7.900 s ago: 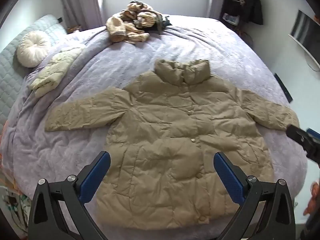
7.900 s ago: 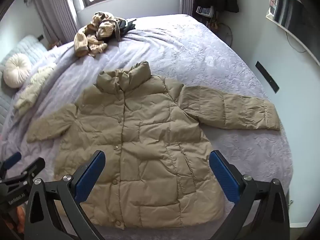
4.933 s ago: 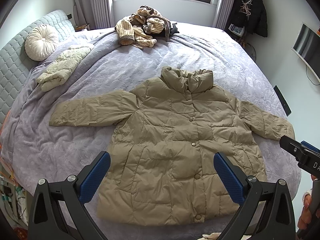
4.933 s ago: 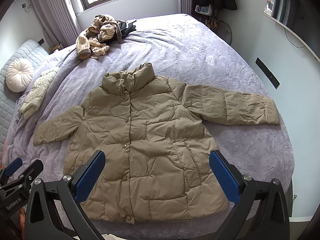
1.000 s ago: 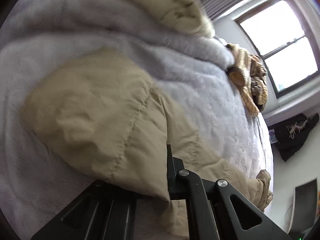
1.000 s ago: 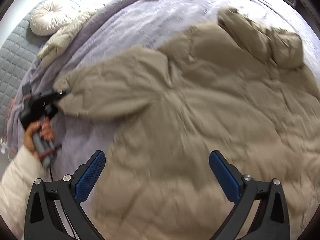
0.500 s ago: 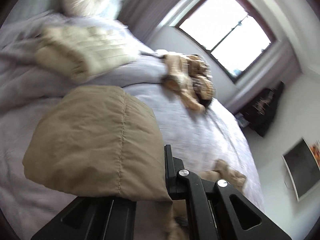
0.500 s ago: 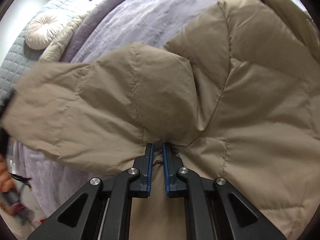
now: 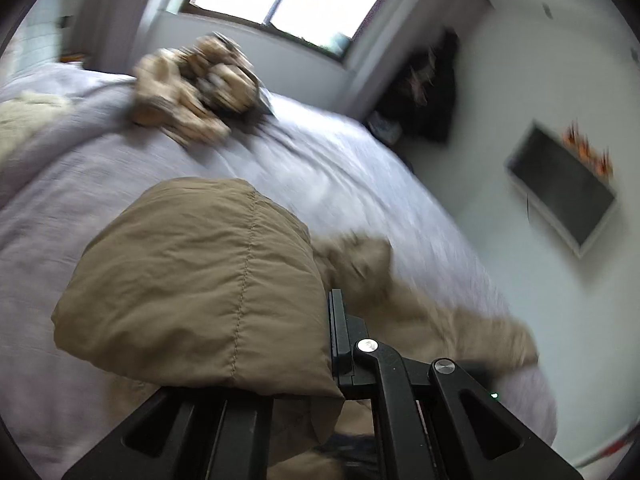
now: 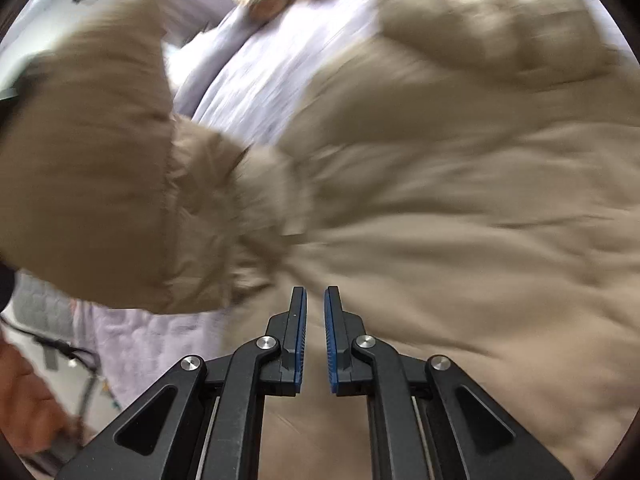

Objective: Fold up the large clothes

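Observation:
A tan puffer jacket lies spread on the lilac bedspread. My left gripper is shut on the cuff of one sleeve. That sleeve hangs lifted off the bed and drapes over the left finger, hiding it. In the right wrist view the same raised sleeve swings in from the left, blurred. My right gripper points down at the jacket near the armpit. Its blue pads stand a narrow slit apart, and the fabric's creases bunch toward the tips. The jacket's collar shows blurred beyond the left gripper.
A heap of beige striped clothes lies at the far side of the bed under the window. A cream garment sits at the left edge. A dark coat and a screen hang on the right wall. A person's hand shows bottom left.
The left gripper has lifted the sleeve cuff off the bed and carried it toward the jacket's body while rolling. The right gripper went from wide open to shut at the armpit.

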A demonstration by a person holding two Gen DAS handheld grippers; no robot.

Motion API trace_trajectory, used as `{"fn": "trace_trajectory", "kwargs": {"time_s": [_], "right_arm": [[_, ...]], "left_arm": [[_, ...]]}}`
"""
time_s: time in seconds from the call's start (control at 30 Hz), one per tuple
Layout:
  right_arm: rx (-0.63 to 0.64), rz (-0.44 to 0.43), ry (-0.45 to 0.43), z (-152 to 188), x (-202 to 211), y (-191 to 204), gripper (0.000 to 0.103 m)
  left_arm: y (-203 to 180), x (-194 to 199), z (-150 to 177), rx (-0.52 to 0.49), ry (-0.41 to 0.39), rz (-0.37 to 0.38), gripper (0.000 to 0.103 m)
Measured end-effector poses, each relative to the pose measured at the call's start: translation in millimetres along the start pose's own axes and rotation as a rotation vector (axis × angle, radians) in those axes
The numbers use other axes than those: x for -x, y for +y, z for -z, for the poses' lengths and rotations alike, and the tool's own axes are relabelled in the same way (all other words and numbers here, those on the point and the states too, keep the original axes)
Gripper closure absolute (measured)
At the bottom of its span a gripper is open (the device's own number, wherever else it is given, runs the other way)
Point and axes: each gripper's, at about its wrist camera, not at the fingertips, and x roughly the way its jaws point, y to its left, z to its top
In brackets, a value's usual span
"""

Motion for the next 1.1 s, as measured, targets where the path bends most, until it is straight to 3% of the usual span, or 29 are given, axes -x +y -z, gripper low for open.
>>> {"fn": "trace_trajectory", "kwargs": {"time_s": [0.1, 0.2, 0.3, 0.47, 0.5, 0.53, 0.57, 0.7, 0.73, 0.77, 0.8, 0.83, 0.87, 0.93, 1.1], "right_arm": [[-0.041, 0.099, -0.052, 12, 42, -39, 0.094], [-0.124, 0.174, -0.090, 22, 77, -83, 0.094], [-0.192, 0.219, -0.115, 28, 98, -114, 0.094], [-0.228, 0.219, -0.115, 31, 103, -127, 0.092], [-0.230, 0.211, -0.113, 33, 103, -128, 0.092], [-0.232, 0.205, -0.112, 32, 103, -128, 0.092], [-0.235, 0.199, -0.112, 29, 110, -133, 0.092], [-0.226, 0.176, -0.111, 26, 122, -140, 0.090], [-0.210, 0.175, -0.110, 32, 128, -142, 0.086], [-0.194, 0.176, -0.107, 30, 129, -138, 0.065], [-0.177, 0.181, -0.105, 29, 131, -133, 0.033], [-0.148, 0.187, -0.108, 24, 131, -124, 0.021], [-0.107, 0.184, -0.122, 16, 128, -111, 0.015], [-0.019, 0.188, -0.128, 11, 124, -89, 0.015], [0.166, 0.262, -0.116, -26, 75, -28, 0.015]], "left_arm": [[-34, -63, 22, -0.082, 0.117, -0.035, 0.095], [-57, -112, 50, -0.188, 0.218, -0.156, 0.095], [-62, -135, 70, -0.223, 0.300, -0.221, 0.095], [-63, -132, 82, -0.261, 0.316, -0.264, 0.093], [-63, -130, 81, -0.275, 0.313, -0.268, 0.071], [-64, -127, 84, -0.282, 0.306, -0.268, 0.041], [-66, -120, 84, -0.289, 0.281, -0.271, 0.033], [-65, -94, 83, -0.281, 0.275, -0.263, 0.031], [-61, -86, 81, -0.266, 0.273, -0.261, 0.031], [-56, -78, 78, -0.251, 0.262, -0.260, 0.032], [-47, -65, 74, -0.231, 0.235, -0.272, 0.032], [-41, -56, 73, -0.220, 0.218, -0.289, 0.032], [-31, -46, 72, -0.205, 0.199, -0.325, 0.032], [-7, -33, 71, -0.175, 0.182, -0.399, 0.032], [58, -19, 83, -0.020, 0.244, -0.511, 0.031]]}}
